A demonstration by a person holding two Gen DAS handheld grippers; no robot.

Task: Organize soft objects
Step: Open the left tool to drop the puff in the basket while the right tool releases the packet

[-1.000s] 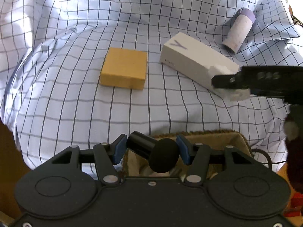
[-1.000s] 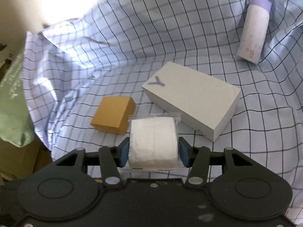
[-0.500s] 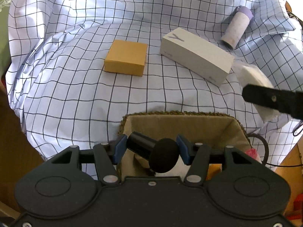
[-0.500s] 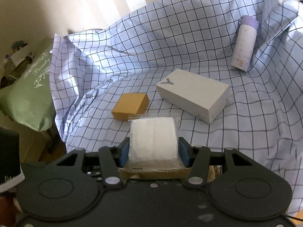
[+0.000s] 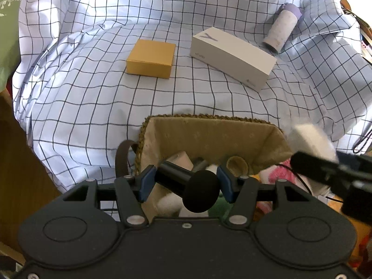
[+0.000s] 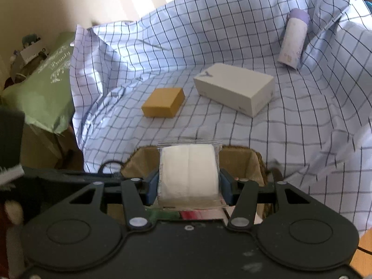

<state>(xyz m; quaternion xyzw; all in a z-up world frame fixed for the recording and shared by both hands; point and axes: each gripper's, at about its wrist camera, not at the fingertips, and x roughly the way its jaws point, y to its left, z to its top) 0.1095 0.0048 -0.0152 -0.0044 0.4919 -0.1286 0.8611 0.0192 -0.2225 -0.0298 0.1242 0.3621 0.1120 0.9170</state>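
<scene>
My left gripper (image 5: 184,182) is shut on a black microphone with a foam head (image 5: 201,190) and holds it above the open woven basket (image 5: 209,118). My right gripper (image 6: 188,181) is shut on a white tissue pack in clear wrap (image 6: 188,174), above the same basket (image 6: 234,155). The right gripper also shows in the left wrist view (image 5: 330,169) at the basket's right edge, with the white pack (image 5: 309,137) blurred. Several soft items lie inside the basket.
On the checked cloth lie a yellow box (image 5: 151,58), a long white box (image 5: 232,55) and a white bottle with a purple cap (image 5: 282,31). A green bag (image 6: 44,90) sits off the cloth's left edge. A black cable (image 5: 362,139) runs at right.
Both grippers have drawn back toward the basket, which now shows fully. The right gripper with the tissue pack has moved from over the white box to the basket's edge.
</scene>
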